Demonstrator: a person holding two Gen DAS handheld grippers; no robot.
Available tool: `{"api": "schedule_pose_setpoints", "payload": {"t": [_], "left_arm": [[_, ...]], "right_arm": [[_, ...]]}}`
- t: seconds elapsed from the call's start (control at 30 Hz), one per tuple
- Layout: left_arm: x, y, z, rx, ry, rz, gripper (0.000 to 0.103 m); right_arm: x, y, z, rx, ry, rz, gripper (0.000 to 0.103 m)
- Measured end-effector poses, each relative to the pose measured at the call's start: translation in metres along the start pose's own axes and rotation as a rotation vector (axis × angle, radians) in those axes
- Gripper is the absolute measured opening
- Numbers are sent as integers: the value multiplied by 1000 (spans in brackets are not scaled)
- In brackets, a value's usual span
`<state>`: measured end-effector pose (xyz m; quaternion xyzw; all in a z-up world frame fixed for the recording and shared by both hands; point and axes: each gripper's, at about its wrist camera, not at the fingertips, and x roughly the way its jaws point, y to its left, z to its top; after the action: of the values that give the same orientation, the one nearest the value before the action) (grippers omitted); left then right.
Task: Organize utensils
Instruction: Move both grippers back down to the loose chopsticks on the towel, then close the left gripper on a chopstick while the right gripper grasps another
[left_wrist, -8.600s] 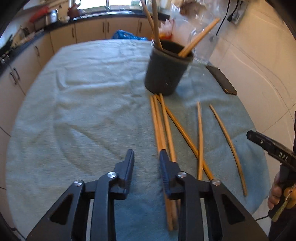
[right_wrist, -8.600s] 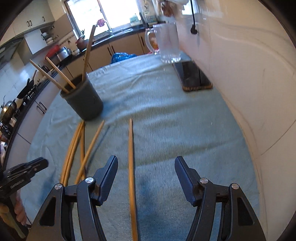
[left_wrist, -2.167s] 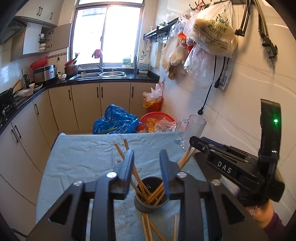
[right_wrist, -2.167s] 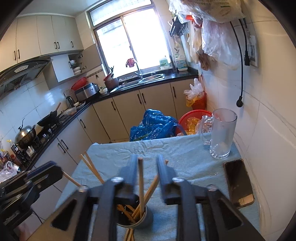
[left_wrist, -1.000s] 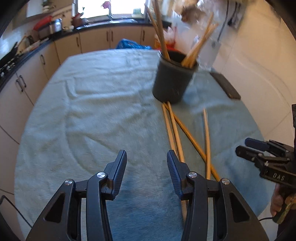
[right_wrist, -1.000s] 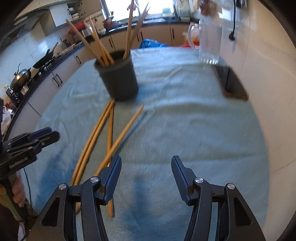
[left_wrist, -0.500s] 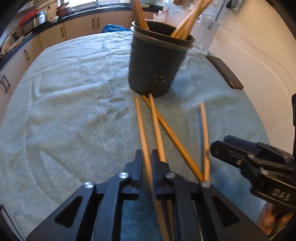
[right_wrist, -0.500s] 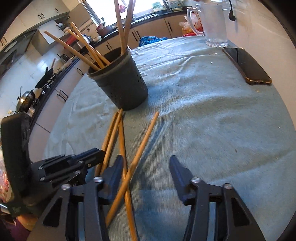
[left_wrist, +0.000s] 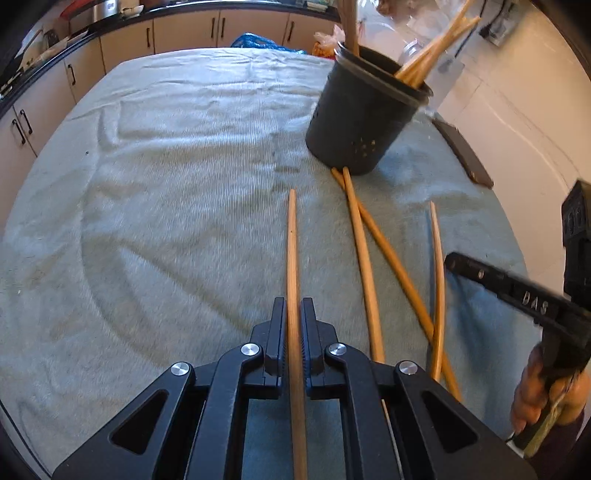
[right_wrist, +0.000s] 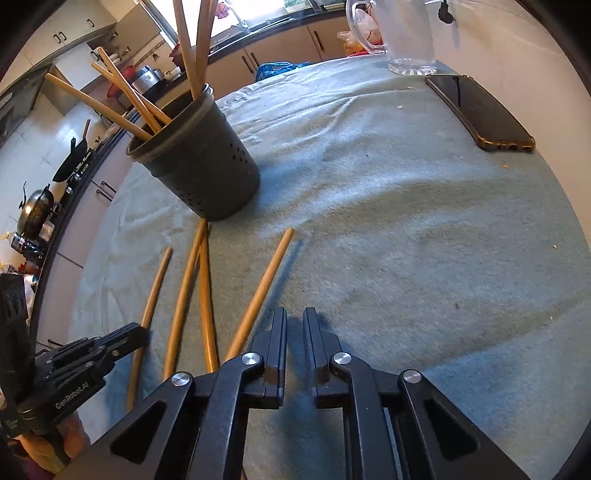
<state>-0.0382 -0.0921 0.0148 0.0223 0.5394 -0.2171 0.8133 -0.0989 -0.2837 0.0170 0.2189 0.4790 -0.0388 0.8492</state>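
My left gripper is shut on a wooden chopstick that points forward just above the cloth. Three more chopsticks lie on the cloth to its right. A dark perforated holder with several chopsticks stands at the far right; it also shows in the right wrist view. My right gripper is shut with nothing between its fingers, just right of a loose chopstick. The left gripper shows at the lower left there, with its held chopstick.
A green towel covers the table. A phone lies at the far right and a glass mug stands behind it. The right gripper shows at the right edge of the left wrist view. Kitchen cabinets run behind the table.
My left gripper, shut on the chopstick, has carried it clear to the left of the others. My right gripper has shut from open, with nothing in it.
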Motion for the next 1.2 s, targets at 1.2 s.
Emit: {"api": "schedule_pose_setpoints", "payload": {"t": [1.2], "left_arm": [[17, 7, 57, 52, 24, 36, 5]], "right_arm": [[21, 16, 36, 75, 60, 65, 10]]}}
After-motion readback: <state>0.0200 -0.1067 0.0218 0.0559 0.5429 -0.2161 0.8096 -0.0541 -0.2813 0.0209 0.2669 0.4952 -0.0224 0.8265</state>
